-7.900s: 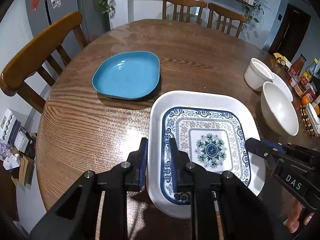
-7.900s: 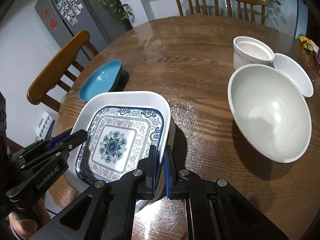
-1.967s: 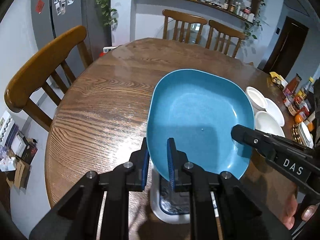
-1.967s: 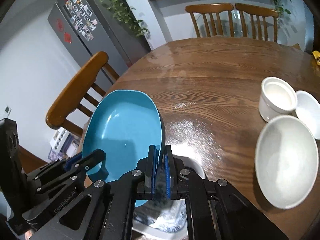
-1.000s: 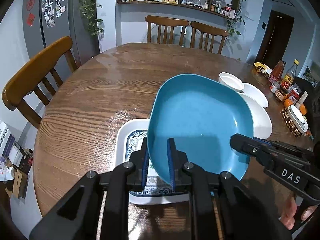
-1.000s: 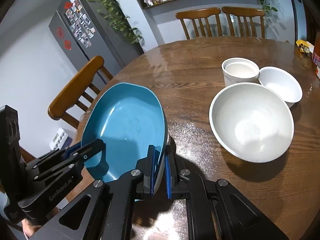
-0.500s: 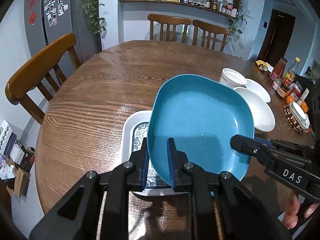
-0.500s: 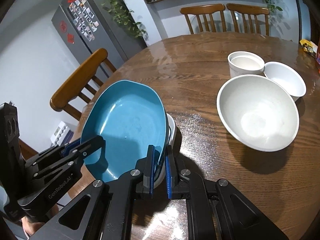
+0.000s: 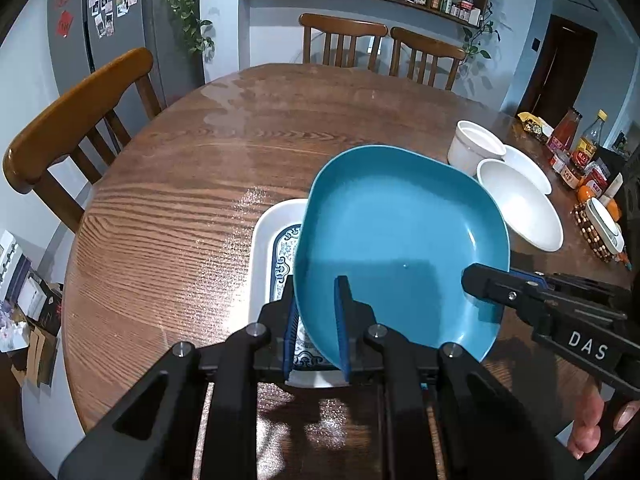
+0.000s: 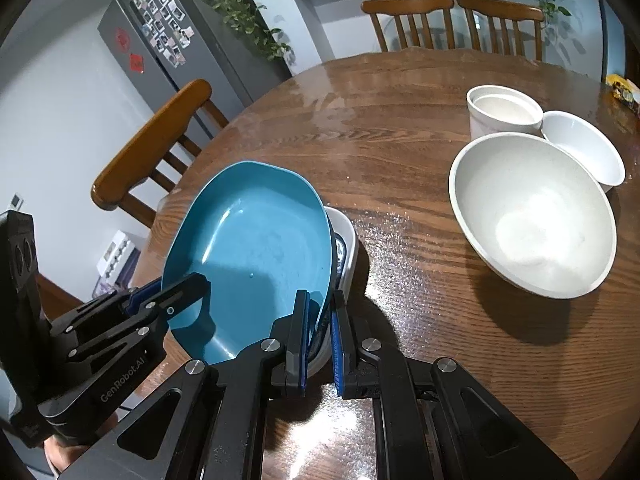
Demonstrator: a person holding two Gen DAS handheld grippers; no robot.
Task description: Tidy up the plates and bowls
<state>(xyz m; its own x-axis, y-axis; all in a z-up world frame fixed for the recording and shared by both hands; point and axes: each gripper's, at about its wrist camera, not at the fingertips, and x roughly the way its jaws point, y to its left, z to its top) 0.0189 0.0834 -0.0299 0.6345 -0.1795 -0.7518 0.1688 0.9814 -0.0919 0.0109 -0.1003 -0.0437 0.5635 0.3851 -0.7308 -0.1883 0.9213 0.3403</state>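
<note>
Blue plate [image 9: 400,240], in the left wrist view, hangs tilted above the white patterned plate [image 9: 266,248] near the table's [image 9: 160,220] near edge, its near rim clamped between the left gripper's [image 9: 316,320] pads while the right gripper [image 9: 480,284] grips its right rim. From the right wrist view, the right gripper [image 10: 320,320] pinches the blue plate's [image 10: 256,256] right rim, the left gripper [image 10: 188,284] clasps its near-left rim, and a large white bowl [image 10: 532,216], a smaller bowl [image 10: 584,152] and a white cup [image 10: 502,114] stand touching toward the table's [image 10: 400,120] right edge.

The plate [image 9: 400,240] is plain teal-blue; the dish [image 9: 272,248] under it, showing at nine o'clock, is white with a blue scroll pattern. Three bowls [image 10: 532,216] at two o'clock are white on the brown wood-grain table [image 9: 168,208].
</note>
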